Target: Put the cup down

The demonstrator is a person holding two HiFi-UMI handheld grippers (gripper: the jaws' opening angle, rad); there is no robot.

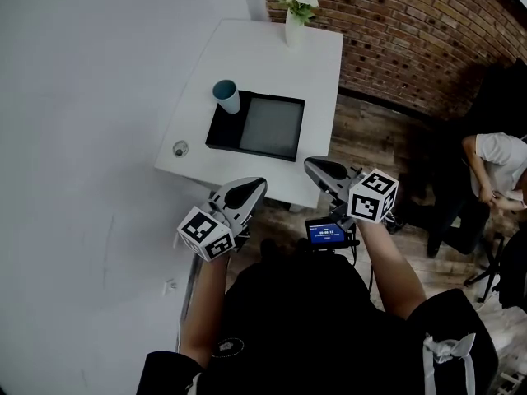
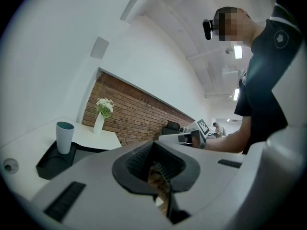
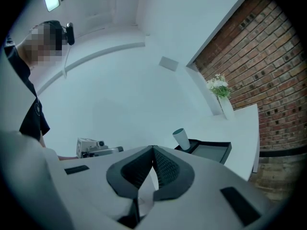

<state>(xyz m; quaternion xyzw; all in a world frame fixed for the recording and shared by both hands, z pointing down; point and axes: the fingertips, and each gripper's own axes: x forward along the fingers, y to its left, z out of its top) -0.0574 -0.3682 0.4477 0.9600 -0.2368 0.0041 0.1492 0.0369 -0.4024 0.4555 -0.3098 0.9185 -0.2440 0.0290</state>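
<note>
A white cup point(image 1: 227, 95) with a teal inside stands upright on the left end of a black tray point(image 1: 251, 149) on the white table point(image 1: 247, 52). It also shows in the left gripper view as the cup point(image 2: 64, 137) and in the right gripper view as the cup point(image 3: 181, 138). Both grippers hang off the table's near edge, close to my body and well apart from the cup. My left gripper point(image 1: 255, 186) point(image 2: 154, 145) is shut with nothing in it. My right gripper point(image 1: 313, 166) point(image 3: 152, 150) is shut and holds nothing either.
A white vase of flowers point(image 1: 295, 27) stands at the table's far end. A small round fitting point(image 1: 180, 148) sits near the table's left corner. A brick wall point(image 1: 412, 31) runs behind, and a person point(image 1: 494, 171) bends over on the wooden floor at right.
</note>
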